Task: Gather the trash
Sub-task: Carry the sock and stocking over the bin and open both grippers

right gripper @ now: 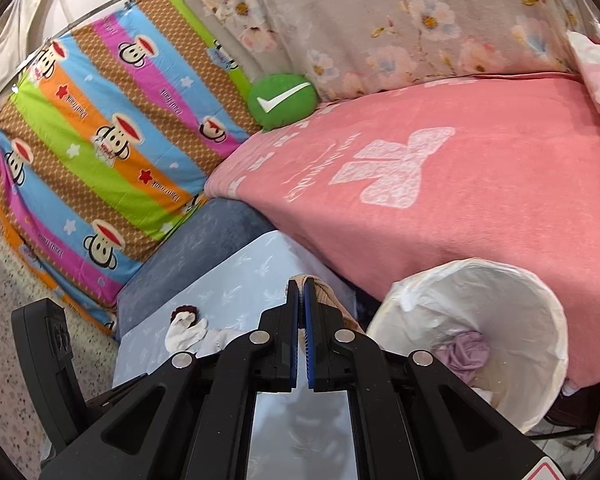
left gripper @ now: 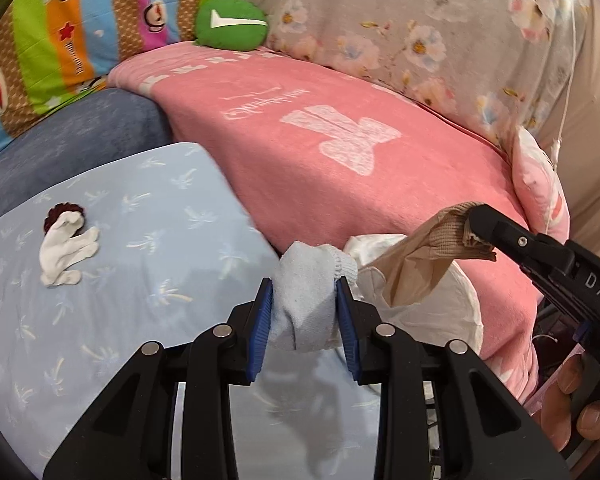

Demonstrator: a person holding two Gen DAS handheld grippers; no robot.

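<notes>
While both tools point downward over the pale blue sheet [left gripper: 112, 280], the left tool [left gripper: 305, 304] is clenched on a bunched, soft light-blue sock [left gripper: 306, 300], its ribbed cuff poking out above the blue pads. The right tool [right gripper: 301, 304], held by a hand [left gripper: 580, 404], has its jaws pinched nearly together on a thin tan ribbed sock [left gripper: 428, 256] hanging limp. A bin [right gripper: 540, 320] lined with a white plastic bag stands beside the pink blanket [left gripper: 340, 128]. A white sock [left gripper: 66, 250] lies crumpled on the sheet.
</notes>
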